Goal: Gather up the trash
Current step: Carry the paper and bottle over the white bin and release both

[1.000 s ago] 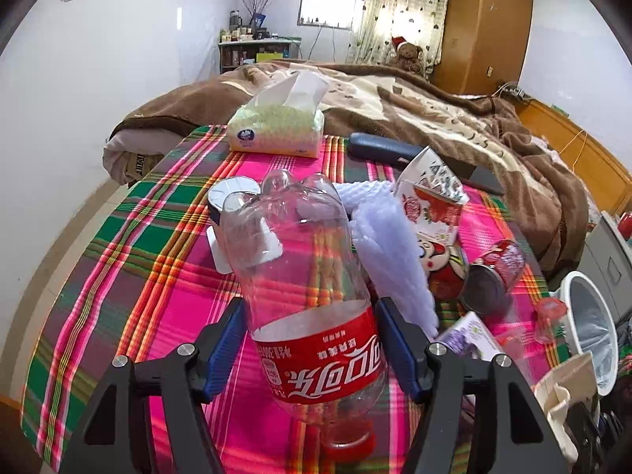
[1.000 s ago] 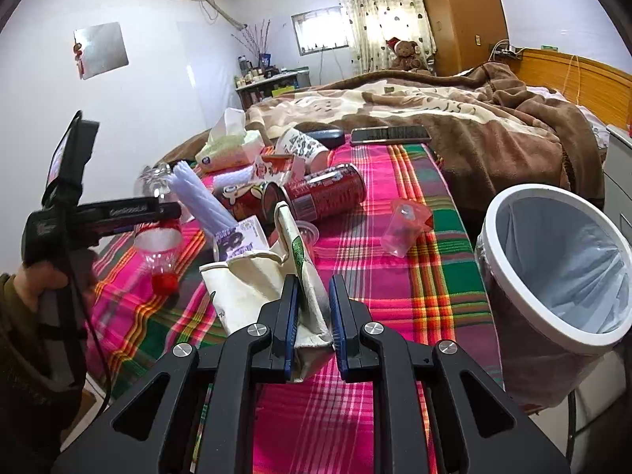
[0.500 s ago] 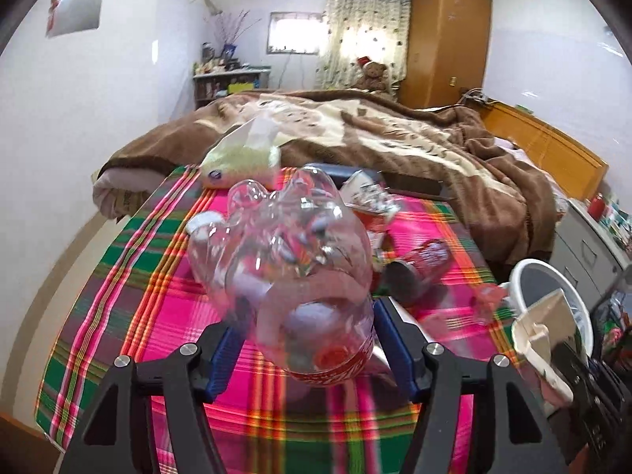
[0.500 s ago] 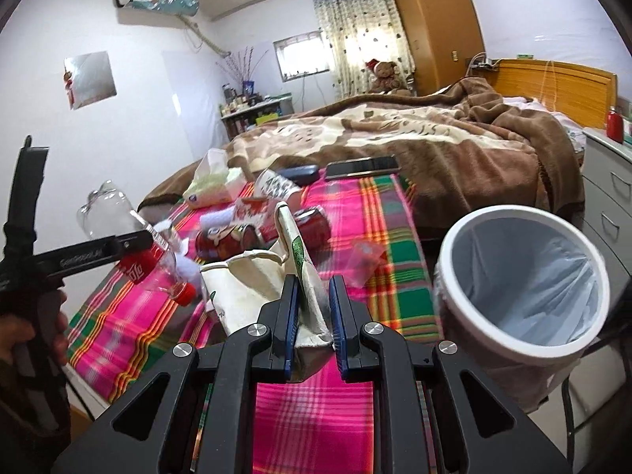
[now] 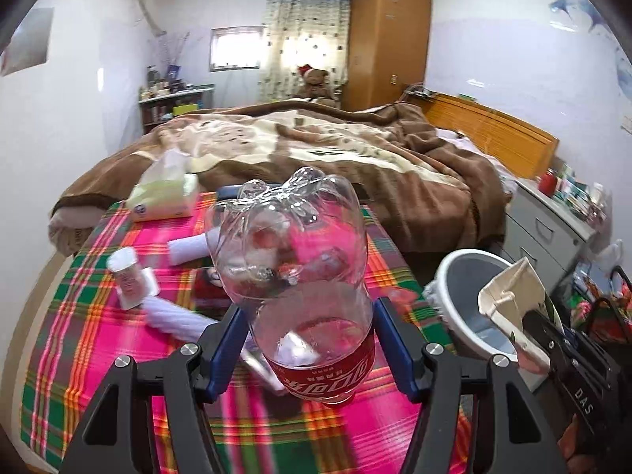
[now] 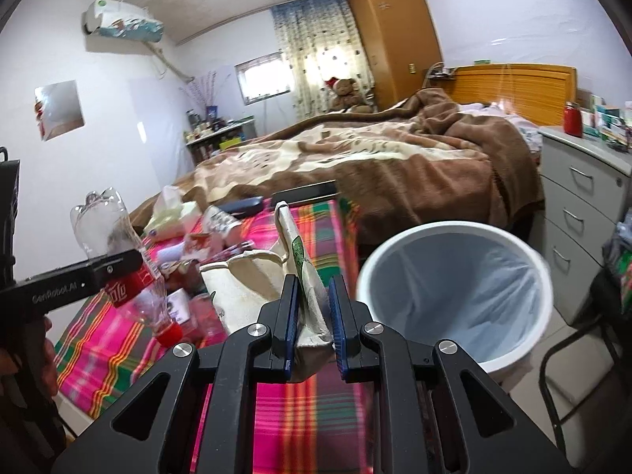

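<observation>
The clear bottle [image 5: 304,276], red label near its neck, hangs base-up and cap-down above the plaid table [image 5: 91,359], clamped across its lower body by the left tongs [image 5: 312,349], whose blue pads press both sides at about half spread. From the right wrist view the same bottle [image 6: 114,252] sits at 9 o'clock, tilted, its red cap lowest. The right tongs [image 6: 314,328] are squeezed tight on a cream paper carton [image 6: 304,276] that stands up between the pads. The white bin [image 6: 458,292] with a pale liner gapes at 3 o'clock of that carton, just beside the table edge. Left on the table: a tissue pack [image 5: 164,201] at 11 o'clock of the bottle, a small white jar [image 5: 126,272] at 9 o'clock, and a white foam sleeve [image 5: 177,318] near it. A brown blanket [image 5: 355,166] covers the bed beyond.
</observation>
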A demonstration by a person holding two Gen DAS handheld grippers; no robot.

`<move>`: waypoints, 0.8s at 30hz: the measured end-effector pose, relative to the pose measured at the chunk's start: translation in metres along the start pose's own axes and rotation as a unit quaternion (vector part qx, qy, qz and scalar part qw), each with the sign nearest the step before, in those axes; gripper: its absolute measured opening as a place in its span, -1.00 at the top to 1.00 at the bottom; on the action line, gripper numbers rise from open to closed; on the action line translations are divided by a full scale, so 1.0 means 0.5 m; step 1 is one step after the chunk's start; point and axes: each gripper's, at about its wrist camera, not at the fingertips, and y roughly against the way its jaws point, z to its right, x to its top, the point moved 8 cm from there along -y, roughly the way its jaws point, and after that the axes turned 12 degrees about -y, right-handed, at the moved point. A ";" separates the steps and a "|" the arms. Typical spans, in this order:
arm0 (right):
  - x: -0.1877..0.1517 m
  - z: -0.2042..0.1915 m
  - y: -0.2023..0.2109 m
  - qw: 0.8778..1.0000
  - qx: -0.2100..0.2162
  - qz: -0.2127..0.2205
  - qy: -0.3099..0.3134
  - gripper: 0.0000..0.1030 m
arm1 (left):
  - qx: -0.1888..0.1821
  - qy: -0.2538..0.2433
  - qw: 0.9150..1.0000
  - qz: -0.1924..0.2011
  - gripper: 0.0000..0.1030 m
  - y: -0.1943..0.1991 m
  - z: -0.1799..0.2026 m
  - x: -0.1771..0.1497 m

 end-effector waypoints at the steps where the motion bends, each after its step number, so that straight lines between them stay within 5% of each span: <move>1: 0.005 0.008 0.002 1.000 -0.003 0.002 -0.003 0.69 | -0.007 -0.006 1.000 0.001 -0.25 -0.003 0.017 0.005; 14: 0.058 0.122 -0.001 0.997 -0.064 0.025 -0.037 0.69 | -0.078 -0.046 0.996 -0.003 -0.25 -0.075 0.183 0.054; 24: 0.058 0.205 -0.035 0.992 -0.120 0.003 -0.049 0.69 | -0.134 -0.063 0.989 -0.006 -0.25 -0.143 0.307 0.108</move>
